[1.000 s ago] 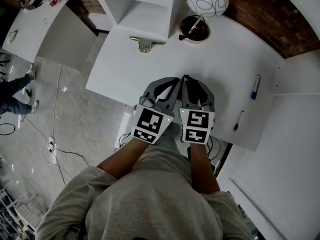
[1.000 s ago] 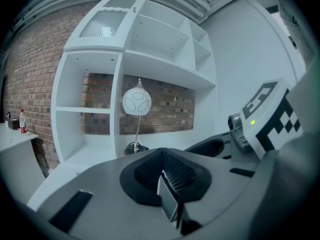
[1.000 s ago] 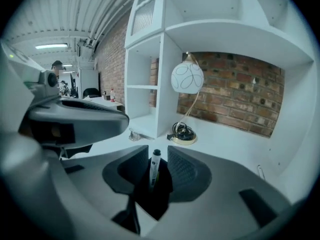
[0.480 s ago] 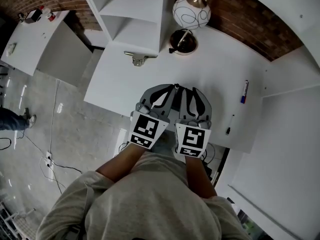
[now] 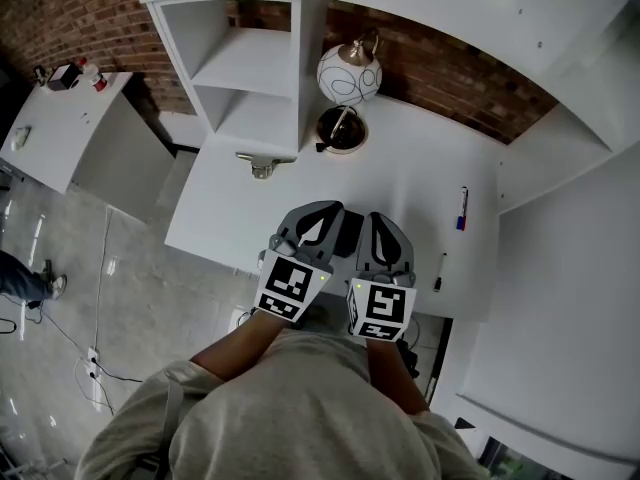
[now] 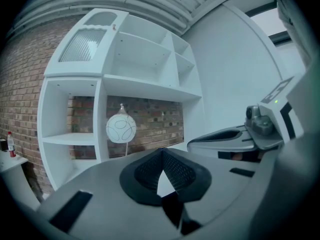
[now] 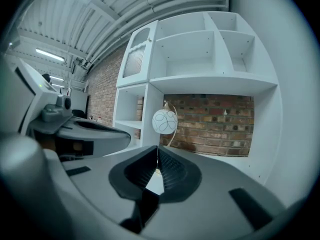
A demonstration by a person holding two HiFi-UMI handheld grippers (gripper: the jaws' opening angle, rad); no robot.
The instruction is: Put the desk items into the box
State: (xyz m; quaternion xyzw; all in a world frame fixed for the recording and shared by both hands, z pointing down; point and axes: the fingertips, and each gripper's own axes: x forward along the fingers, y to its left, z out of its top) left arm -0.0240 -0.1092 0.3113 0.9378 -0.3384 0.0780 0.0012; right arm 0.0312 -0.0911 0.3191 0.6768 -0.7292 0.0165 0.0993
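Desk items are lying untouched on the tabletop (image 5: 400, 168): one clip (image 5: 262, 164) at ten o'clock from the grippers, one lamp (image 5: 349, 73) at twelve, one pen (image 5: 438, 272) at three, one marker (image 5: 462, 209) at two. No box is showing. The left gripper (image 6: 161, 151) is pressing its fingers (image 6: 147, 170) together, empty. The right gripper (image 7: 157, 148) has just been closing on nothing, so I judge no pickup is starting.

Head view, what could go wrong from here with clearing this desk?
The black pen lies close to the desk edge; a nudge might roll it off. The left tool is shut and the right tool has just closed empty, side by side, so they may clash when reaching. The metal clip lies near the lamp; a reach for it might knock the lamp over.
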